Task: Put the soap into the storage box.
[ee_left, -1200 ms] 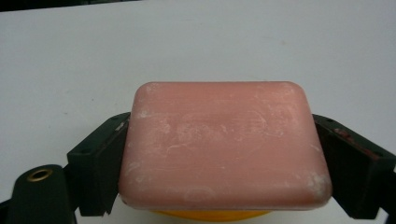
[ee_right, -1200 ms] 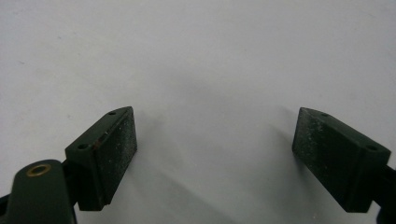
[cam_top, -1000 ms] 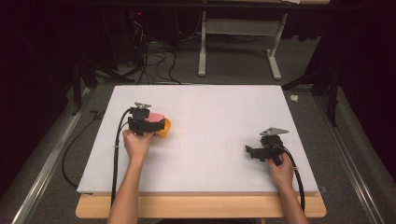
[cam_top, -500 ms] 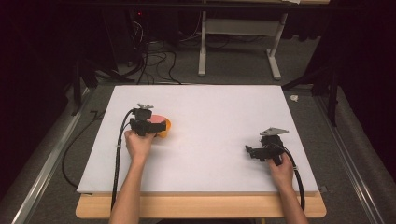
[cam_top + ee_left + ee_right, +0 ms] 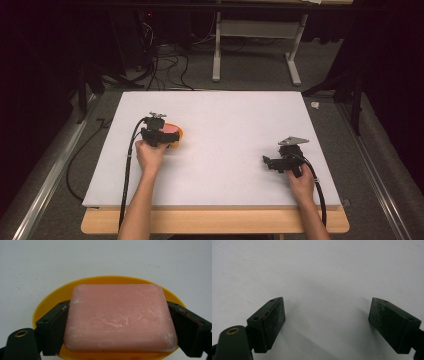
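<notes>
The left gripper [image 5: 117, 322] pinches the soap [image 5: 120, 317] by its two sides, the bar sitting in the yellow dish [image 5: 50, 302] on the table [image 5: 225, 115]; the grasp looks made, the lift not yet done; the right gripper [image 5: 327, 322] rests spread, holding nothing.

In the left gripper view the dish [image 5: 47, 302] is mostly hidden under the soap [image 5: 120, 317], & its near rim is cut off by the bottom edge. Both jaws run off the bottom too. In the high view the soap [image 5: 171, 128] is tiny & half hidden behind the left gripper [image 5: 159, 134]; can't tell there how the jaws sit
</notes>
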`<state>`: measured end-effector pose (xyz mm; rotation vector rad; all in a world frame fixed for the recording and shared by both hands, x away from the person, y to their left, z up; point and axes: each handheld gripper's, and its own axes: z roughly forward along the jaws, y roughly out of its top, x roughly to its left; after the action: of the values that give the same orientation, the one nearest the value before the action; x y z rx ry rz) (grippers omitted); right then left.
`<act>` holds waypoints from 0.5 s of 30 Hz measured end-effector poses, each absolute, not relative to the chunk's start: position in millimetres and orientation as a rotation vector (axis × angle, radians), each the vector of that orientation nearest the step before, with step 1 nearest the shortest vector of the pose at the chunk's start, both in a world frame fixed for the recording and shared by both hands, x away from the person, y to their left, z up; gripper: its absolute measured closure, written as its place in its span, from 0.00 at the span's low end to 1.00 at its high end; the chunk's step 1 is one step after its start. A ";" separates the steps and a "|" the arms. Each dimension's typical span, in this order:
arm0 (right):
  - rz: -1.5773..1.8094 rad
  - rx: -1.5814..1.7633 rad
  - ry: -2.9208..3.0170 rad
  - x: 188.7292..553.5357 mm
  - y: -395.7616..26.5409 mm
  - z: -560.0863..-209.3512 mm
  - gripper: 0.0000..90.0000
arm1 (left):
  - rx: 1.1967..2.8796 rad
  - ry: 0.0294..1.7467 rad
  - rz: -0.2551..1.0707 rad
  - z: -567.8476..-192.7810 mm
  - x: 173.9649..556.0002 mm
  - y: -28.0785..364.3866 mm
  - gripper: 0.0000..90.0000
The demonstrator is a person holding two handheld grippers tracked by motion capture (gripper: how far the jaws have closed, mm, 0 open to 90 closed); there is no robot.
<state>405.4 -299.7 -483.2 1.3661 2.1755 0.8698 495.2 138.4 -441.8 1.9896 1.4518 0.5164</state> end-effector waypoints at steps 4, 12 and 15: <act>0.870 1.367 2.176 405.4 -299.7 -483.2 0.16 | 1.997 1.442 0.522 -442.4 495.0 138.2 0.15; 0.870 1.366 2.176 405.4 -299.7 -483.2 0.16 | 1.935 1.429 0.559 -437.4 490.0 142.9 0.16; 0.870 1.366 2.176 405.4 -299.7 -483.2 0.16 | 1.907 1.406 0.566 -431.5 486.6 144.7 0.17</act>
<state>405.4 -299.7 -483.2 1.3658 2.1760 0.8705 486.6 144.7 -431.5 1.9073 1.4061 0.5658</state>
